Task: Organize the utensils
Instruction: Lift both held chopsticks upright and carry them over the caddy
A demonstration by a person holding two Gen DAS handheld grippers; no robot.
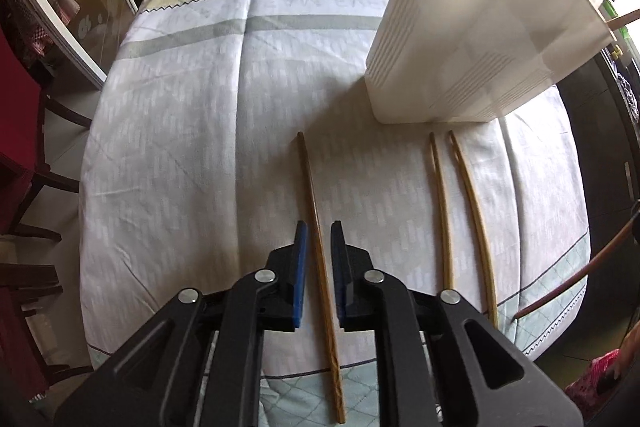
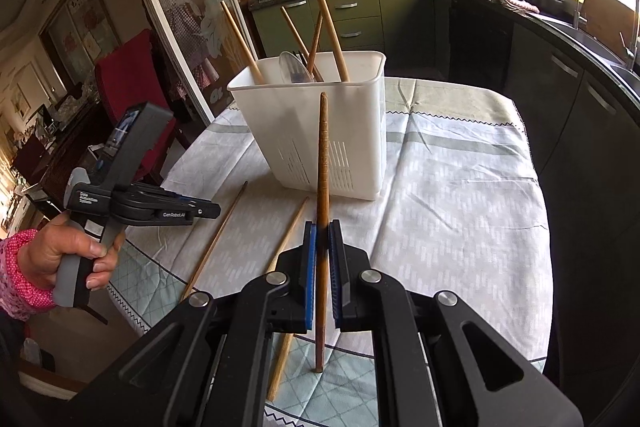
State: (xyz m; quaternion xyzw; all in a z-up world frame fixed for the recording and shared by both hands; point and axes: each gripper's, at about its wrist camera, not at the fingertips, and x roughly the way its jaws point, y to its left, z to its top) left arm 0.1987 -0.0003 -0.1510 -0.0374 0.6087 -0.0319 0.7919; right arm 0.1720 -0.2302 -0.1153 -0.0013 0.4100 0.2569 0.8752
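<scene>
Chopsticks lie on the cloth-covered table [image 1: 192, 131] at six o'clock from the white holder [image 2: 312, 131], which already has several utensils in it. Right gripper [image 2: 323, 227] is clamped on a dark chopstick [image 2: 322, 163], lifted. Left gripper's [image 1: 319, 227] jaws stand slightly apart, straddling a brown chopstick [image 1: 310, 179] without pressing it.

Tall white plastic utensil bin [image 2: 316, 131], slotted near its base. Dark brown wooden chopstick [image 2: 322, 163] between blue-padded black jaws of the right gripper [image 2: 322, 247]. Paler tan wooden chopsticks [image 1: 460, 211] on the tablecloth [image 1: 200, 147]: white with grey woven dashes, a grey band, black zigzag stitching, pale green quilted border. Pink dotted sleeve [image 2: 18, 279]. Olive-green cabinet drawers [image 2: 352, 15].
</scene>
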